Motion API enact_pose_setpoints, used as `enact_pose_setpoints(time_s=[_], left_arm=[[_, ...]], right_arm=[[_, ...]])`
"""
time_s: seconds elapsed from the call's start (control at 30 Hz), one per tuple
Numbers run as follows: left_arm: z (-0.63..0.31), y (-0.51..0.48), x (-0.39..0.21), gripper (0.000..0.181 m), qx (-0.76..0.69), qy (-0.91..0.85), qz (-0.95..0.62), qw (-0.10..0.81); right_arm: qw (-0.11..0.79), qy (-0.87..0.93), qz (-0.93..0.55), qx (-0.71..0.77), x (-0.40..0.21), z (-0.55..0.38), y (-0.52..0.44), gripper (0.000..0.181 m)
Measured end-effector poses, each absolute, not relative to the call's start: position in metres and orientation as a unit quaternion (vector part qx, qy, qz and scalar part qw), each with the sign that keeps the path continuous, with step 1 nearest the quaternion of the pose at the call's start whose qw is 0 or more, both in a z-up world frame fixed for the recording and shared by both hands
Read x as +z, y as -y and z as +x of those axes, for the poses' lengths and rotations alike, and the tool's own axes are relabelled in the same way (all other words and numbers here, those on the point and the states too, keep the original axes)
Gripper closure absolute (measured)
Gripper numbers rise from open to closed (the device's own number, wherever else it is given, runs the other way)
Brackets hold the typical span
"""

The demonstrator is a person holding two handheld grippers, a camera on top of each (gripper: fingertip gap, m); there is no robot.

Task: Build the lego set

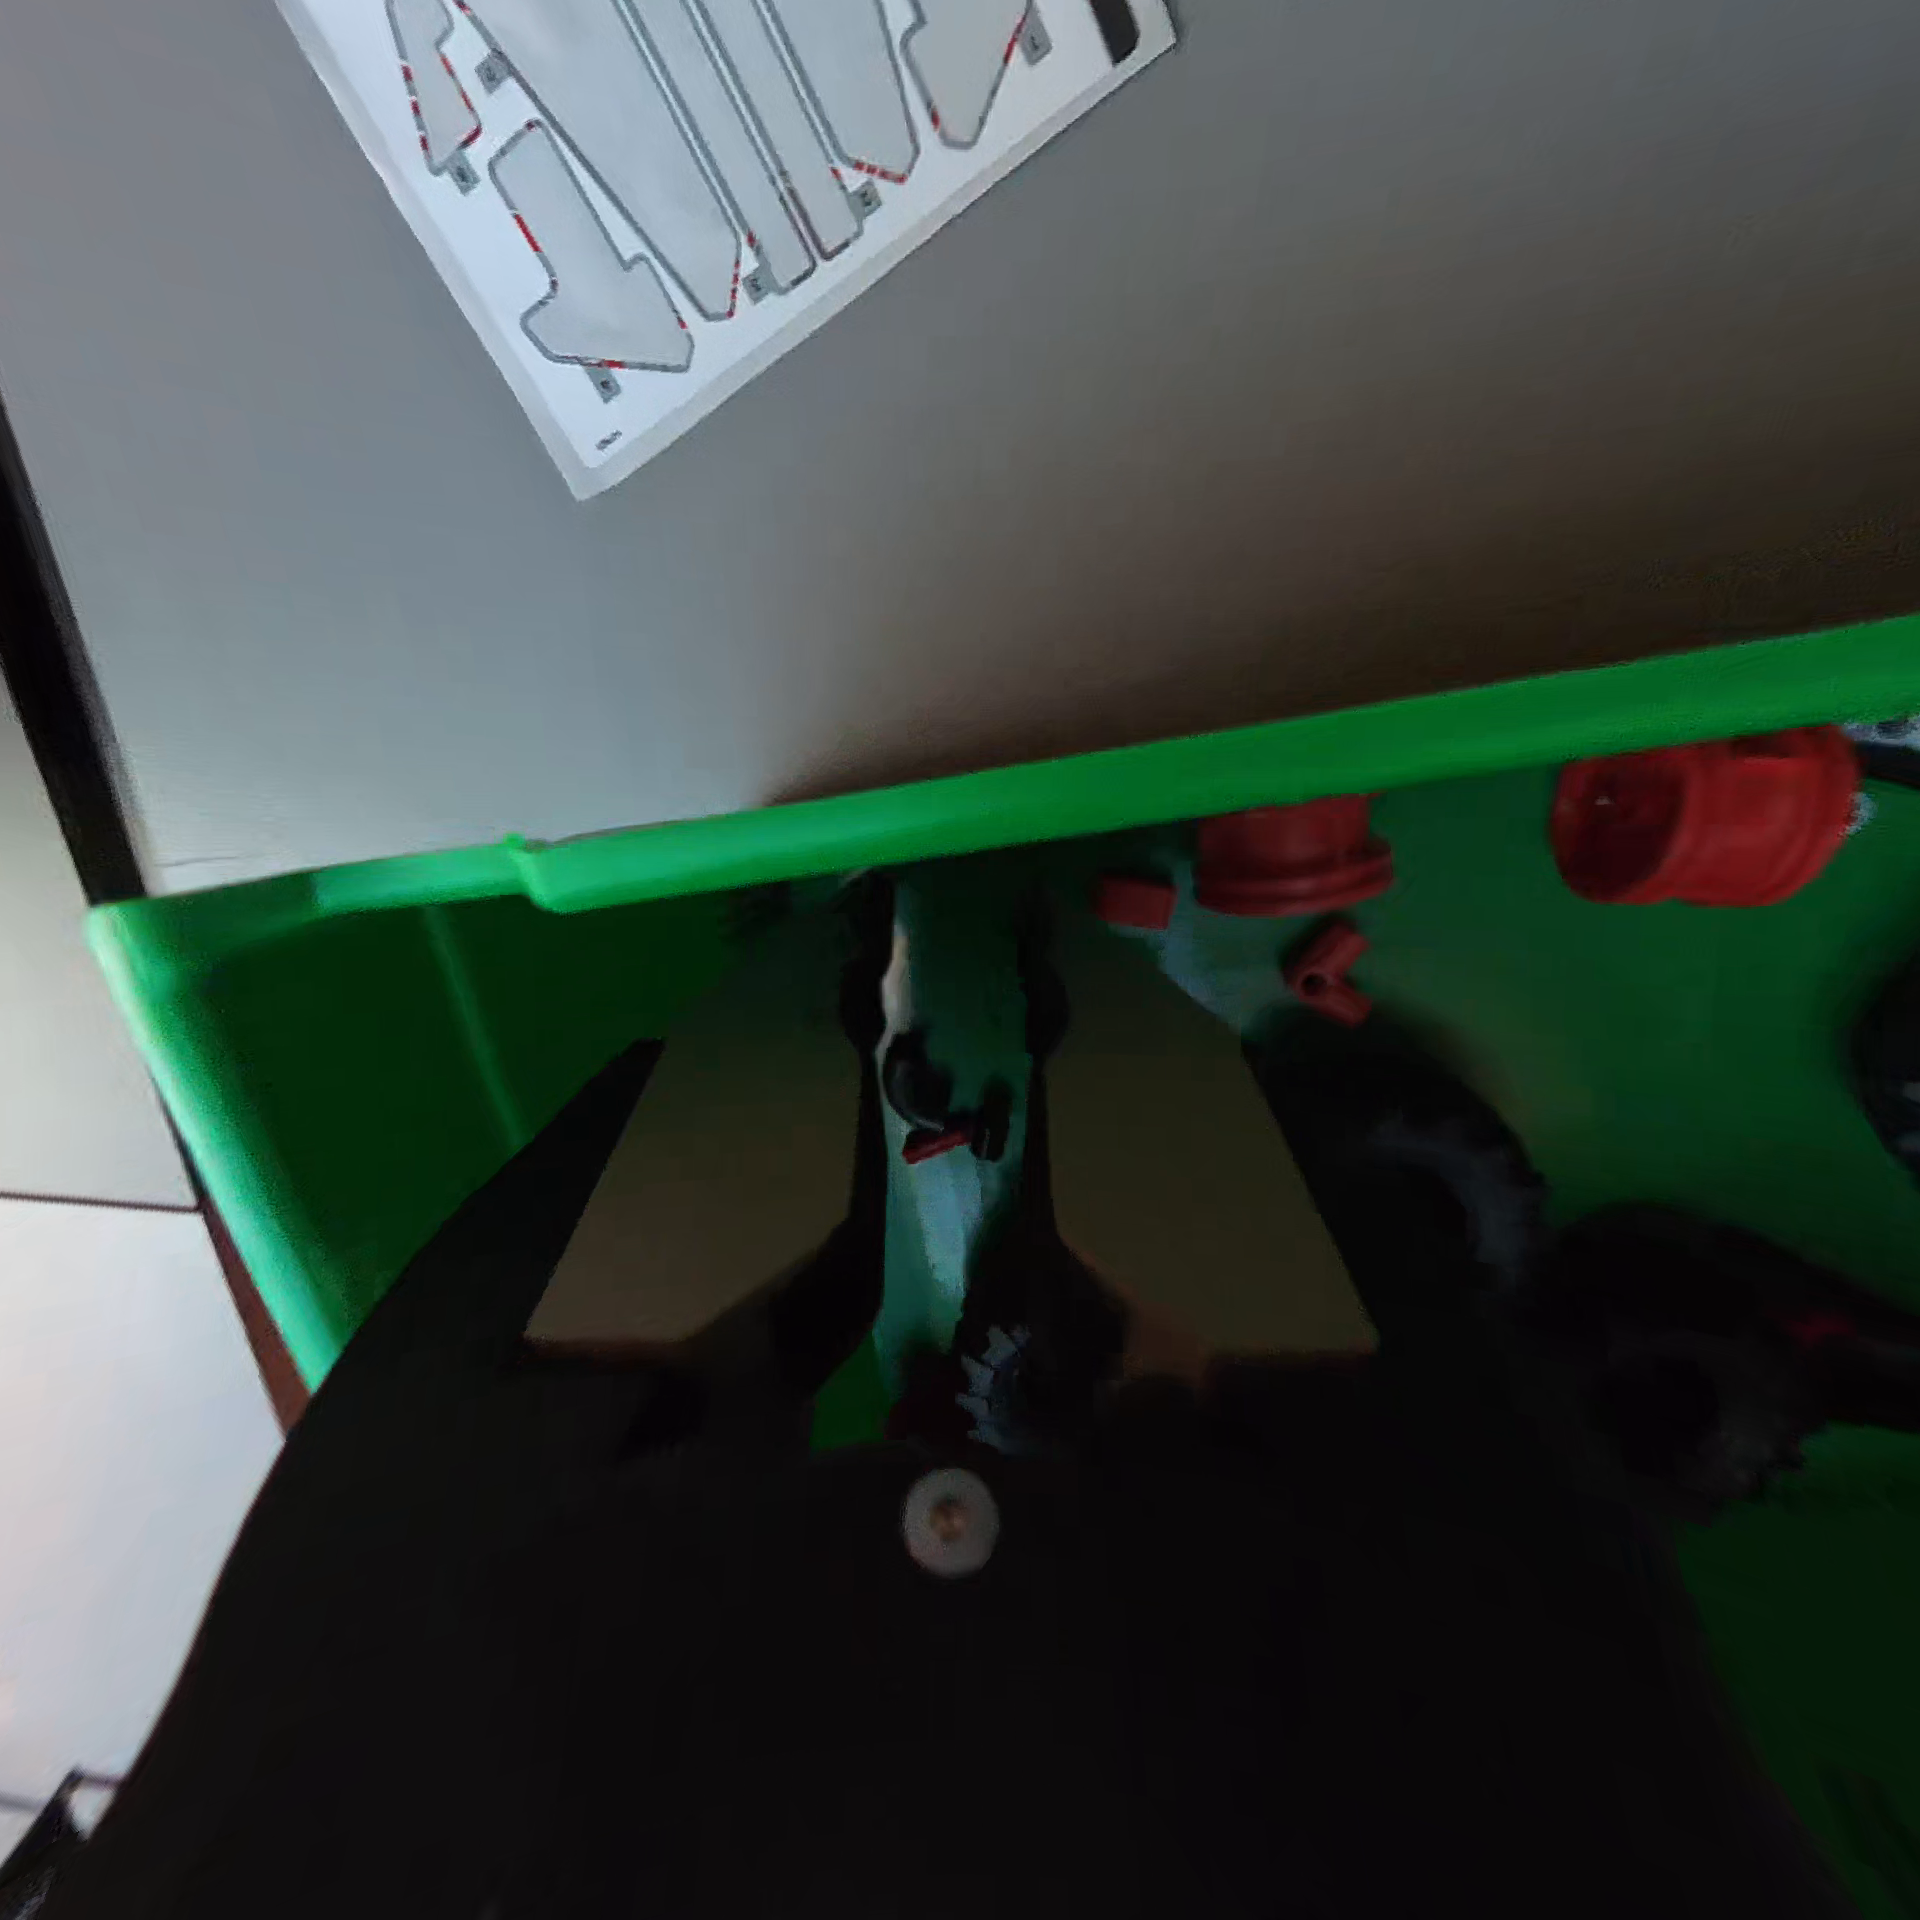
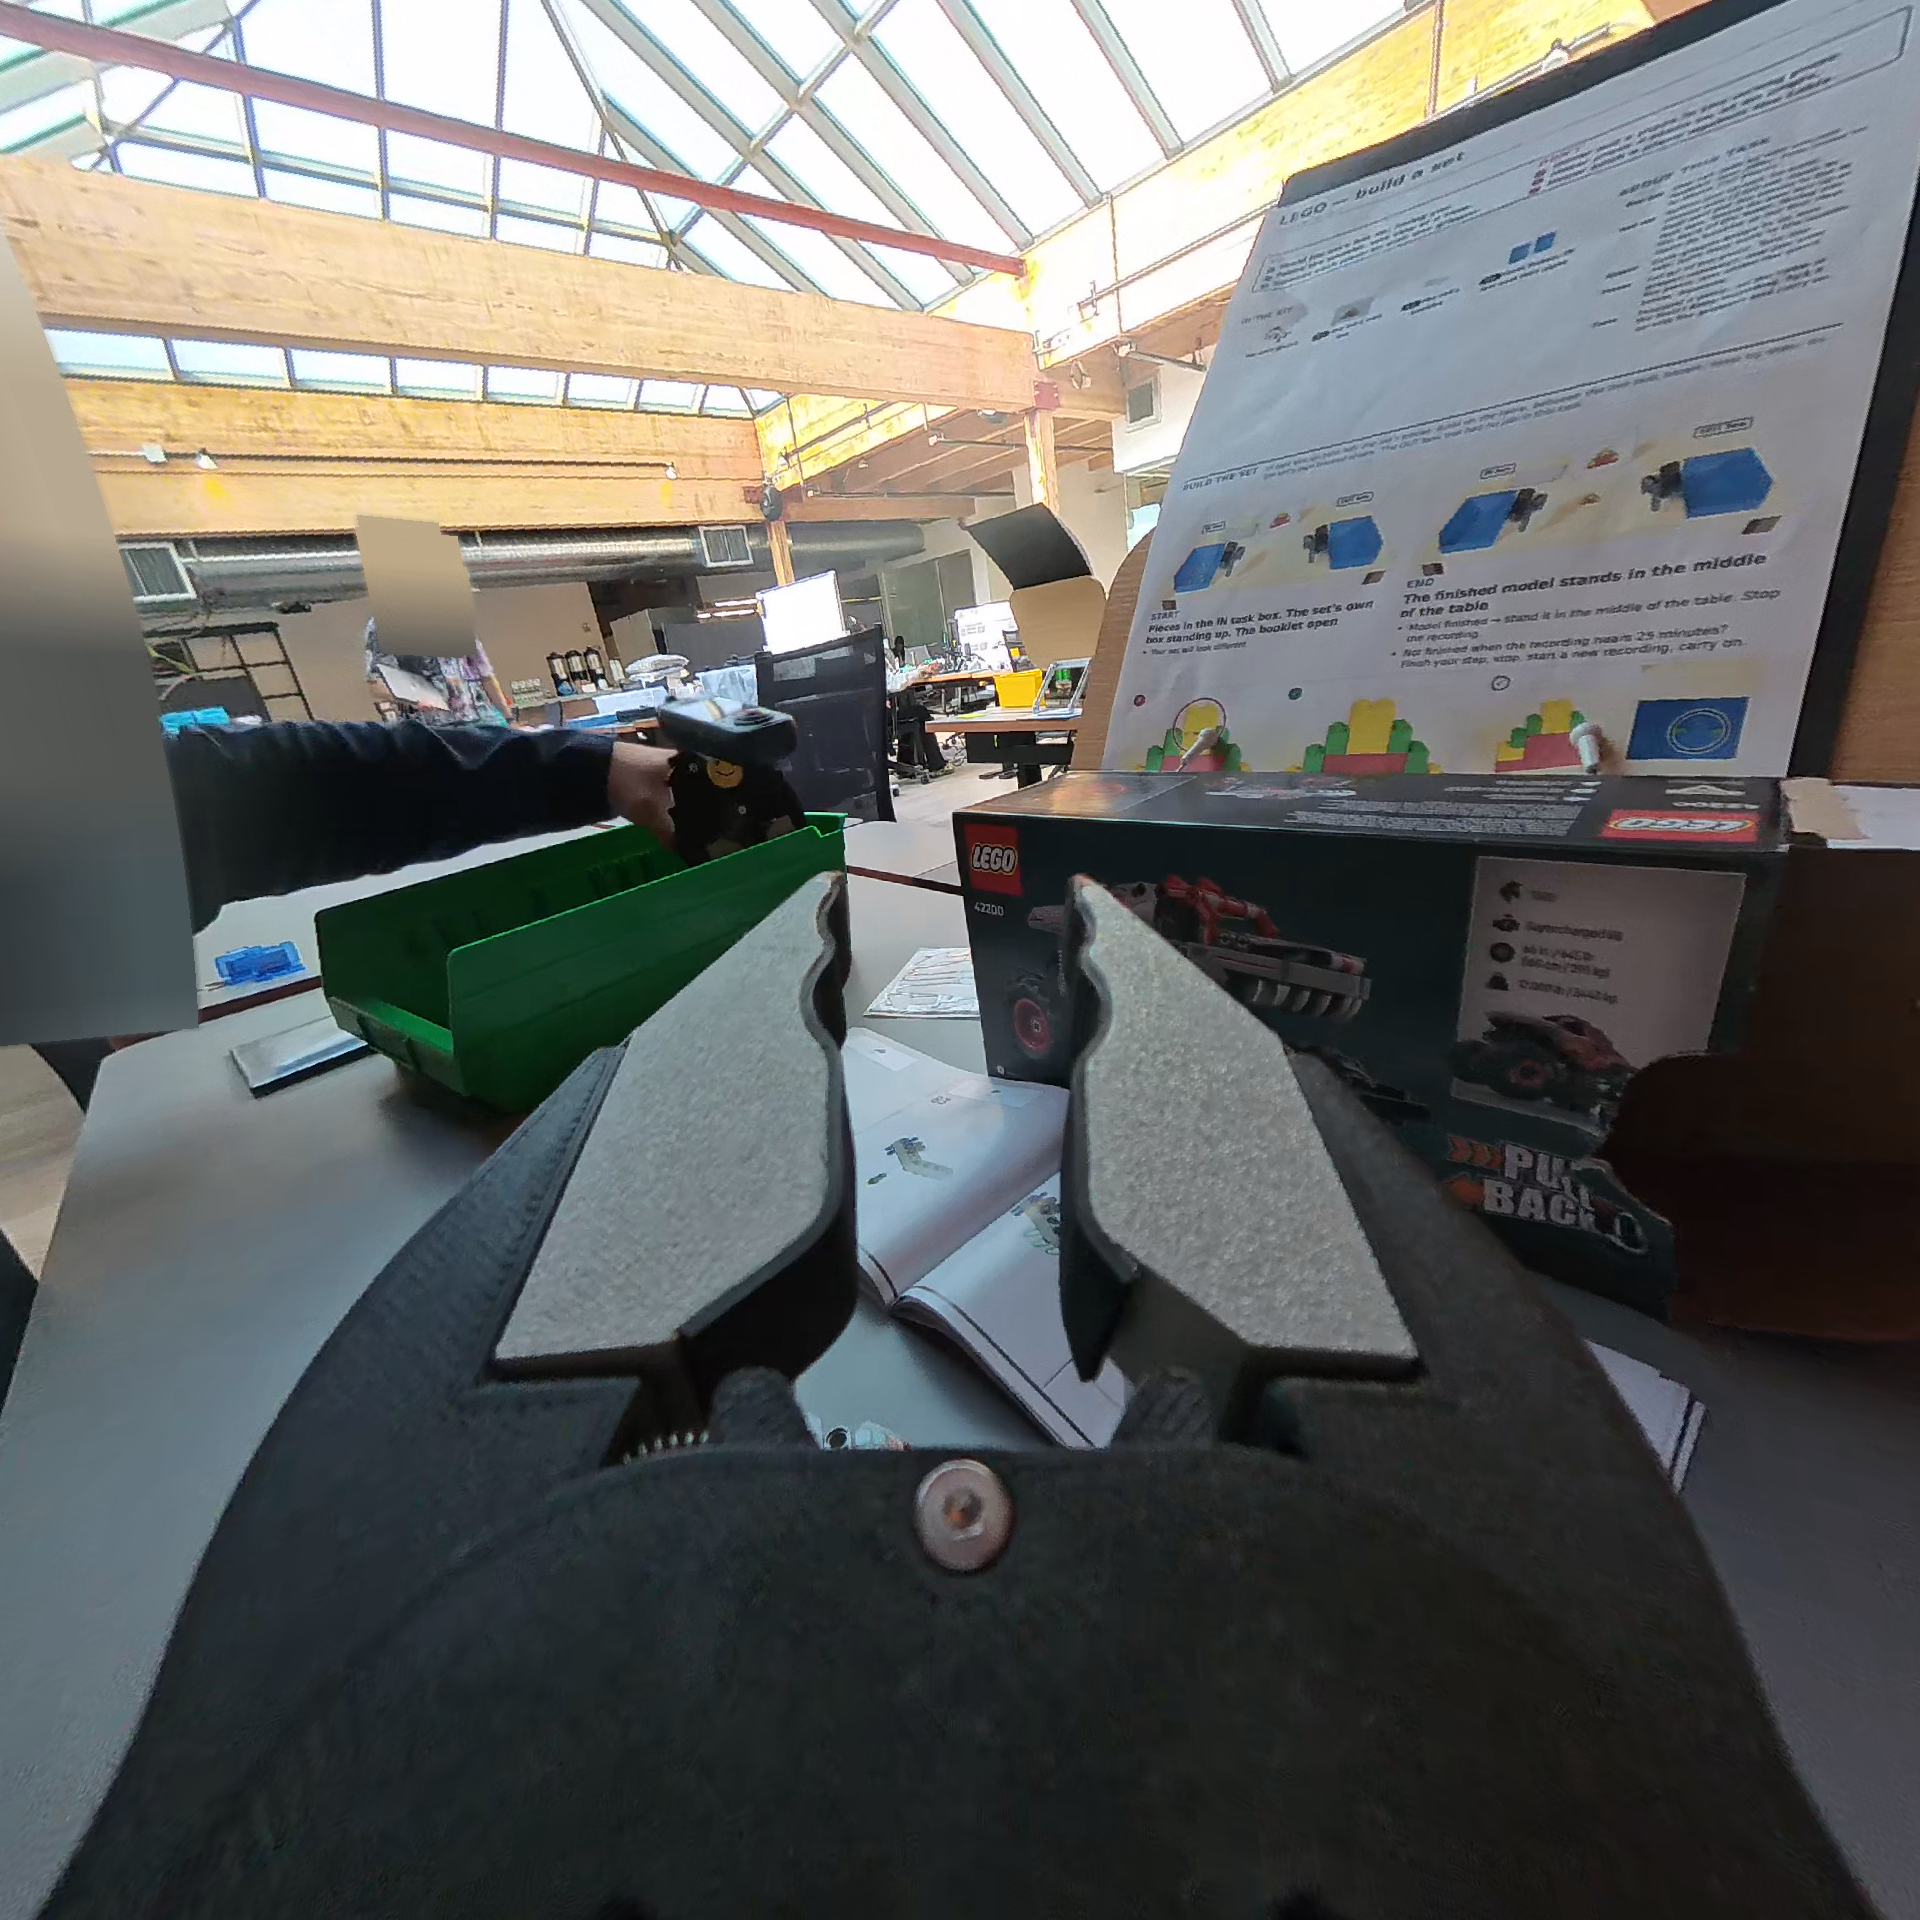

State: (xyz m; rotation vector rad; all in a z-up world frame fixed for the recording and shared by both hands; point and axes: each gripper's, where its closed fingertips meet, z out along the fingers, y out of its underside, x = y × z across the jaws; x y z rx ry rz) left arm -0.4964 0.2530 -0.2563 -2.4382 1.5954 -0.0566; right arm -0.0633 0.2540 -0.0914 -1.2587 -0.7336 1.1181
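My left gripper point(image 1: 951, 977) reaches down into the green bin point(image 1: 1039, 800), its jaws a narrow gap apart. A small black and red pin piece point(image 1: 951, 1127) lies on the bin floor between the fingers; I cannot tell if they touch it. Red wheel hubs point(image 1: 1704, 816) and black tyres point(image 1: 1455, 1174) lie to the right in the bin. My right gripper point(image 2: 956, 904) is open and empty, held above the table over the open instruction booklet point(image 2: 966, 1174). The green bin point(image 2: 582, 966) stands to its left, with the left gripper's body point(image 2: 727, 790) dipping into it.
The set's box point(image 2: 1351, 987) stands on the table at the right, in front of a propped instruction board point(image 2: 1507, 416). A sticker sheet point(image 1: 727, 187) lies on the grey table beyond the bin. A person's sleeve point(image 2: 395, 790) reaches over the bin. A small blue object point(image 2: 260, 961) lies far left.
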Motion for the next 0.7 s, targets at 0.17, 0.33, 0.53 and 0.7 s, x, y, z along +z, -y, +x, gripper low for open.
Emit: enact_pose_setpoints(time_s=[0.17, 0.33, 0.53, 0.7], left_arm=[[-0.490, -0.260, -0.254, 0.153, 0.000, -0.584, -0.795, 0.161], [-0.486, -0.257, -0.256, 0.161, -0.034, -0.589, -0.797, 0.131], [-0.480, -0.256, -0.257, 0.167, -0.035, -0.643, -0.751, 0.147], [-0.483, -0.248, -0.259, 0.181, -0.039, -0.635, -0.761, 0.127]], right_arm=[[0.607, 0.312, -0.540, 0.492, -0.089, -0.061, -0.254, 0.144], [0.603, 0.319, -0.544, 0.488, -0.092, -0.065, -0.254, 0.144], [0.604, 0.317, -0.547, 0.485, -0.093, -0.064, -0.255, 0.144], [0.604, 0.314, -0.548, 0.486, -0.094, -0.063, -0.257, 0.144]])
